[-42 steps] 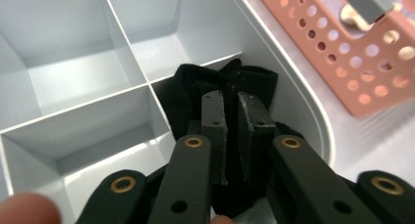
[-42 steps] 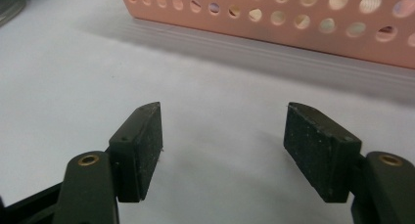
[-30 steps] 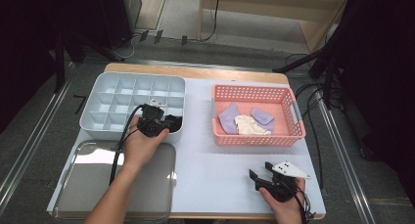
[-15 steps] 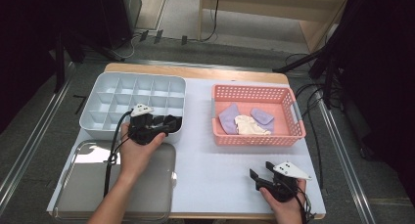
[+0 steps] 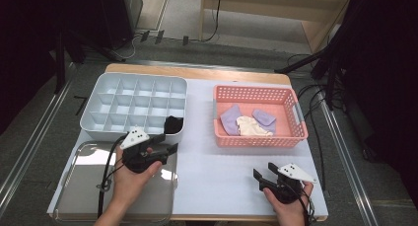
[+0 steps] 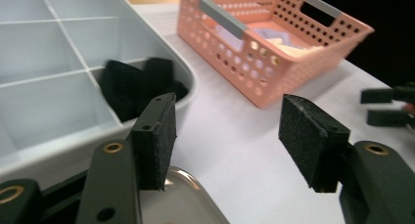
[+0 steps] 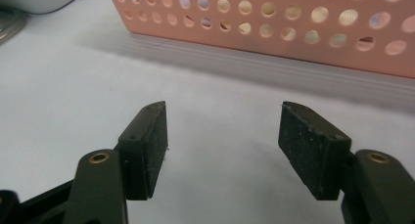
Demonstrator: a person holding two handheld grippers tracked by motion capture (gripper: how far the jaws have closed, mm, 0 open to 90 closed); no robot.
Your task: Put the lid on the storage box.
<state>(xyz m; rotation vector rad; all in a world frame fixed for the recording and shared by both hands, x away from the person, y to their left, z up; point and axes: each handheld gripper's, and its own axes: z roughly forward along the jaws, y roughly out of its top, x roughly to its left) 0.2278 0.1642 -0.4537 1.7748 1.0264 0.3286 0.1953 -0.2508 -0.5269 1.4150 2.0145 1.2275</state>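
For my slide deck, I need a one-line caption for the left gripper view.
Open left gripper facing a black cloth item in the grey divided tray's corner compartment, pink basket behind.

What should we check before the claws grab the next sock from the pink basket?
1. Black sock dropped in the corner pocket of the grey tray: ok.
2. Left claw empty; its jaws have just been opening: ok.
3. Right claw open, nothing between its jaws: ok.
4. Socks left in the pink basket, two purple and one cream: ok.
5. Table between right claw and basket free: ok.
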